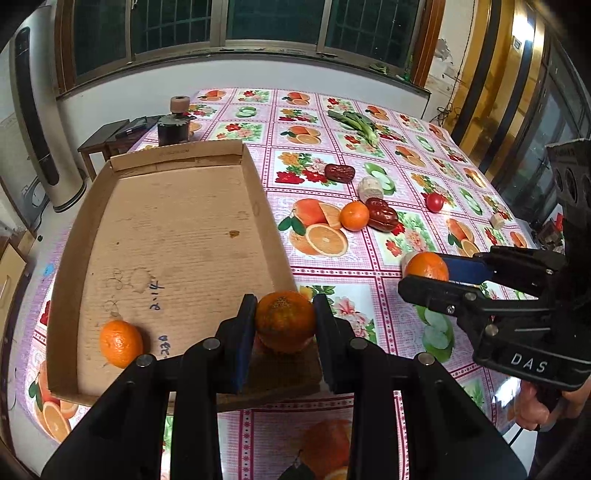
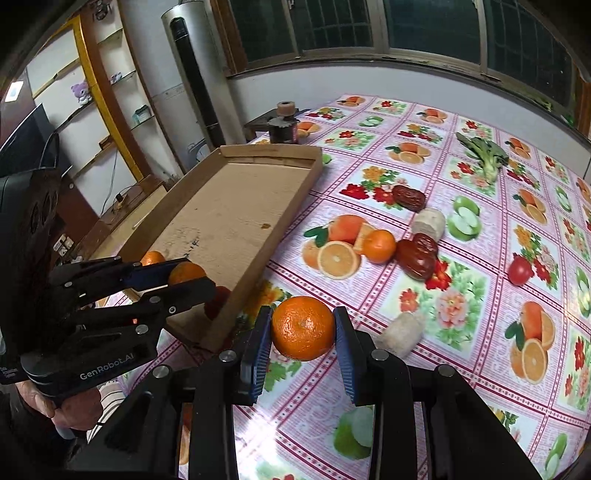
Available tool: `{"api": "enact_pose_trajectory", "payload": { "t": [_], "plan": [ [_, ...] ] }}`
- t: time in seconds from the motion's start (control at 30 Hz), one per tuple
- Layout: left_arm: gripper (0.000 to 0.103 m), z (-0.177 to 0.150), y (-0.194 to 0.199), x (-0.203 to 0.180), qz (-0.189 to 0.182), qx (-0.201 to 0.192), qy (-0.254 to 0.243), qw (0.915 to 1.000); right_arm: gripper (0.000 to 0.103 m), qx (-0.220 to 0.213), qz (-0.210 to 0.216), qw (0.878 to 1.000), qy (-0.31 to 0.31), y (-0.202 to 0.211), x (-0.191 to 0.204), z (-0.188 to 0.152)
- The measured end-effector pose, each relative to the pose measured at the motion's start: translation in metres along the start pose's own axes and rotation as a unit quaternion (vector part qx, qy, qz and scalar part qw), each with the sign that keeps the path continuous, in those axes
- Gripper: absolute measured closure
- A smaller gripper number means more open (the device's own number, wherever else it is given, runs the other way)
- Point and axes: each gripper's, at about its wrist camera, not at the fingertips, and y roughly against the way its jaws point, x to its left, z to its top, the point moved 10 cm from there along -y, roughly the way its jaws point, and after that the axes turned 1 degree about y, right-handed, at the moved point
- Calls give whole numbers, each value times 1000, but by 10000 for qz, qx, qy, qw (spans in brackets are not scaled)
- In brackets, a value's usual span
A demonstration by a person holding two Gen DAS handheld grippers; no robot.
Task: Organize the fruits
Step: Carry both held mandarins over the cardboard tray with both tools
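A fruit-print tablecloth [image 1: 369, 258] fills the scene, cardboard tray [image 1: 177, 229] at its left edge, one orange [image 1: 120, 343] already inside. The left gripper [image 1: 284, 321] angles down over the tray's near corner, clamping a dark-skinned orange [image 1: 285, 320]; the right gripper [image 2: 303, 328] pinches a bright orange [image 2: 303, 328] above the cloth. Round, firm and slick, these look best squeezed across the widest part.

Room background, night
Dark barred windows [image 1: 273, 22] above white wall; tower air conditioner [image 2: 192, 70] standing beside yellow-framed shelving [image 2: 92, 85].
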Motion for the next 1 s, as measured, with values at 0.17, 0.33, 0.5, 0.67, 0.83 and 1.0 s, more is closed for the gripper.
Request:
{"api": "enact_pose_trajectory", "payload": {
  "t": [0.17, 0.33, 0.5, 0.67, 0.83, 1.0],
  "plan": [
    [75, 1, 1, 11, 63, -10, 65, 10000, 70, 22, 87, 9999, 96, -5, 13, 4],
    [75, 3, 1, 21, 112, -15, 139, 9998, 70, 41, 175, 9996, 209, -11, 26, 11],
    [75, 4, 1, 32, 151, -20, 209, 9997, 70, 60, 250, 9992, 315, -18, 39, 17],
    [75, 5, -1, 44, 202, -20, 280, 9994, 70, 80, 323, 9986, 409, -27, 49, 24],
    [75, 12, 0, 66, 325, -85, 431, 9985, 70, 100, 409, 9977, 531, -36, 63, 33],
    [75, 20, 1, 95, 515, -138, 645, 9965, 70, 144, 502, 9964, 666, -51, 79, 42]
  ]
}}
